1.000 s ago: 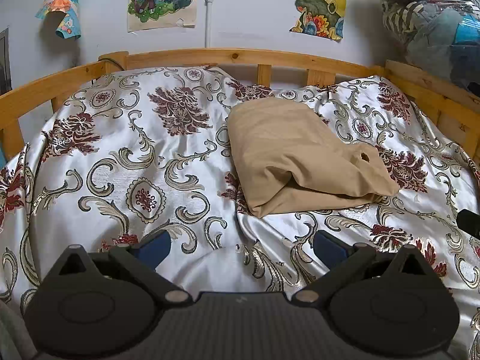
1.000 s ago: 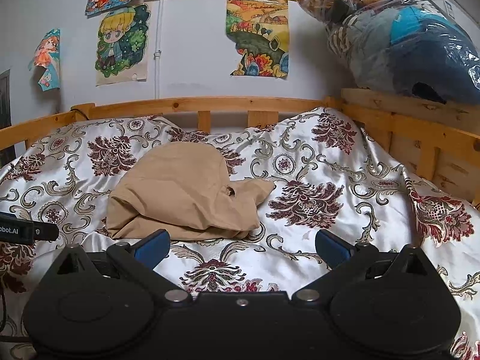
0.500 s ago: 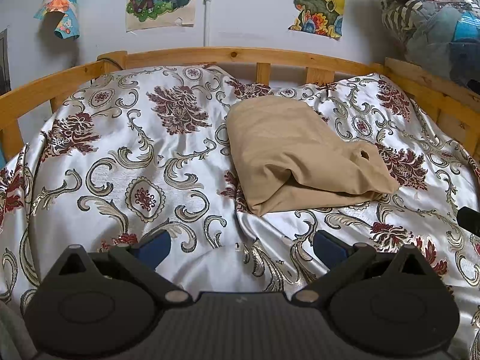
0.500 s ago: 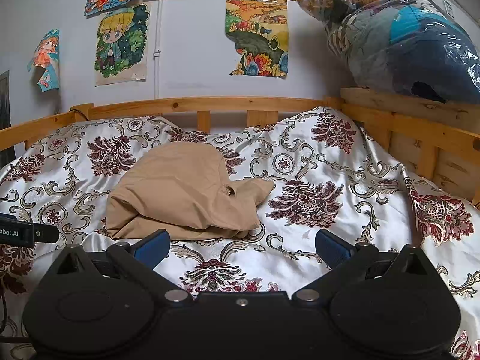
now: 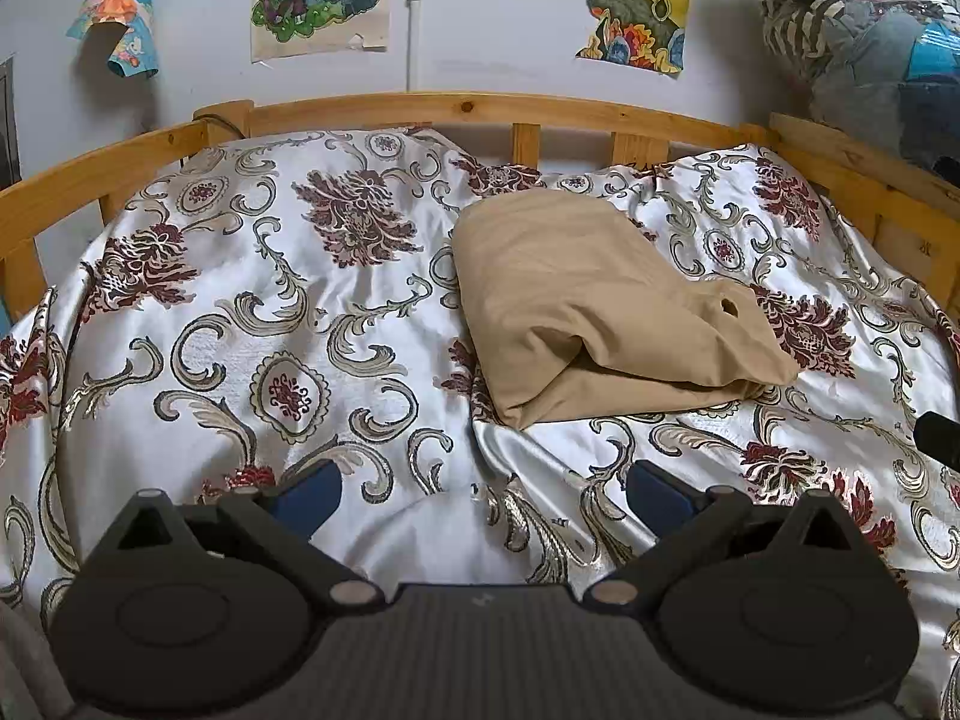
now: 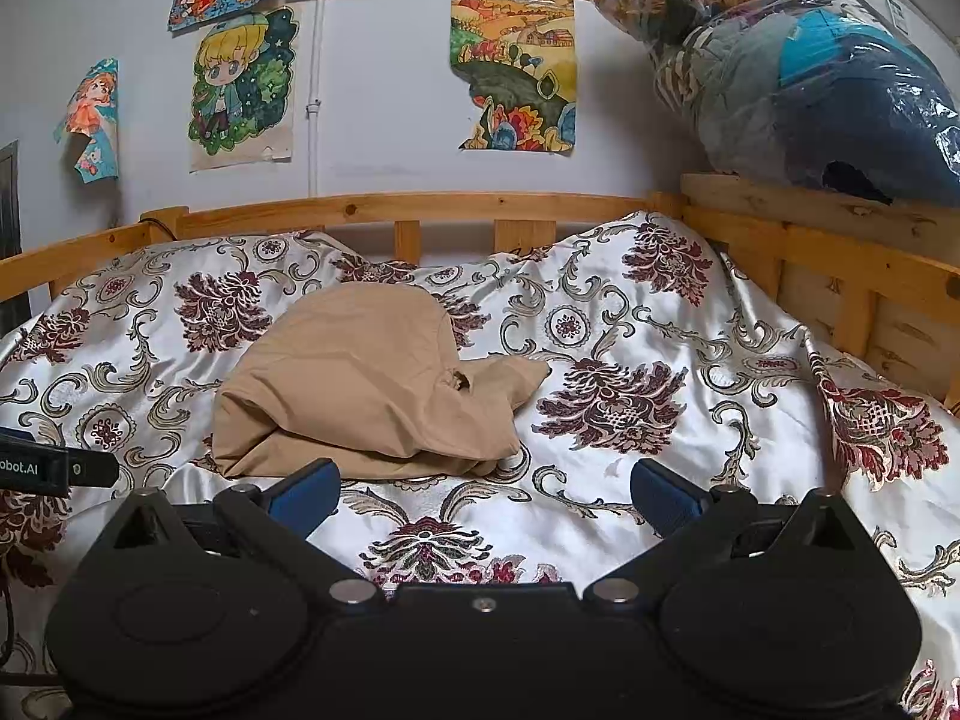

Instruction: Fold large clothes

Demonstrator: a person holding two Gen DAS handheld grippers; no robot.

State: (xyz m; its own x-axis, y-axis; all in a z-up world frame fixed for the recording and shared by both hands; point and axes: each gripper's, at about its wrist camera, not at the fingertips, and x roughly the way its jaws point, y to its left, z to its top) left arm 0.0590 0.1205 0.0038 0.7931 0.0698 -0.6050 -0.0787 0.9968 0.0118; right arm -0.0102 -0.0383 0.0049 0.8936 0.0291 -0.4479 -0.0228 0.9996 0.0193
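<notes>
Beyond both spread, empty claws, the tan garment (image 5: 600, 306) lies bundled on the bed's floral cover (image 5: 240, 312), long axis crosswise. It sits ahead-right of the left claw (image 5: 480, 489), ahead-left of the right claw (image 6: 483, 489), which looks nearer.

1. Light: even, soft, fairly bright in both views.
2. Glare: pale sheen on satin bedspread (image 5: 390, 528); highlights on plastic bag (image 6: 798, 78).
3. Shadows: faint, under garment (image 6: 366, 384).
4. Distortion: fisheye; bed rail (image 5: 468, 105) bows, corners dark.
5. Focus: sharp throughout.
</notes>
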